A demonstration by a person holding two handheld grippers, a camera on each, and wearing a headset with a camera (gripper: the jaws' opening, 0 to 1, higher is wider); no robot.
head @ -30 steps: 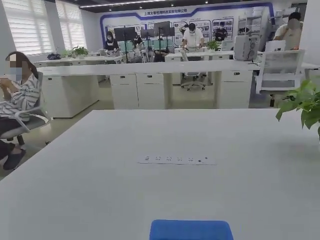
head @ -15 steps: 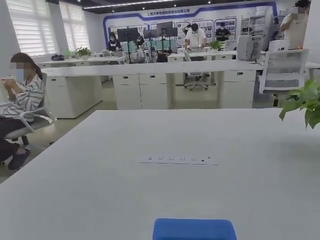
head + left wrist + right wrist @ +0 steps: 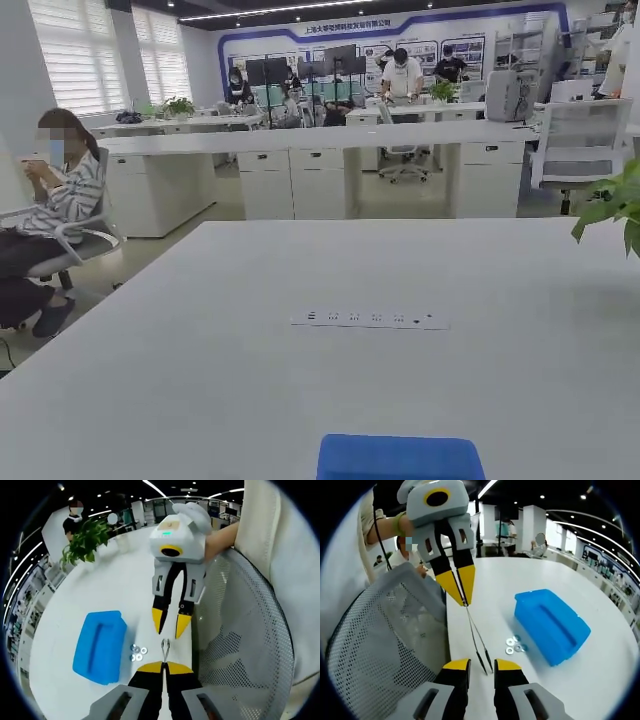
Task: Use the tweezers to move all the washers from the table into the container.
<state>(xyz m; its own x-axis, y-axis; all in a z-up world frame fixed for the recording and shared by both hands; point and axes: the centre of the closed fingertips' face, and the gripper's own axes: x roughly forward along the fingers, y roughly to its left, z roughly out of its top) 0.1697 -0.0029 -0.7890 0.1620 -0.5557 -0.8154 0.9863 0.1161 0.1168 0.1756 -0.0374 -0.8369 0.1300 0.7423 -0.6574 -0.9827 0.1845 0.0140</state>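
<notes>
While the washers (image 3: 515, 645) lie in a small group on the white worktop (image 3: 570, 680), just beside the blue container (image 3: 550, 622) on its side toward the grippers, the tweezers (image 3: 474, 630) are in the air near the worktop's edge, next to a mesh chair back (image 3: 380, 645). The left gripper (image 3: 464, 597) presses its fingers together on the joined end of the tweezers. The long axis runs from there straight to the right gripper (image 3: 482, 664). The two open tips end between its fingers, which stand a little apart; whether they touch the legs I cannot tell. From the right gripper the washers are near, on the side toward the container. I think this gripper must take the legs first, then turn the tips to the washers.
</notes>
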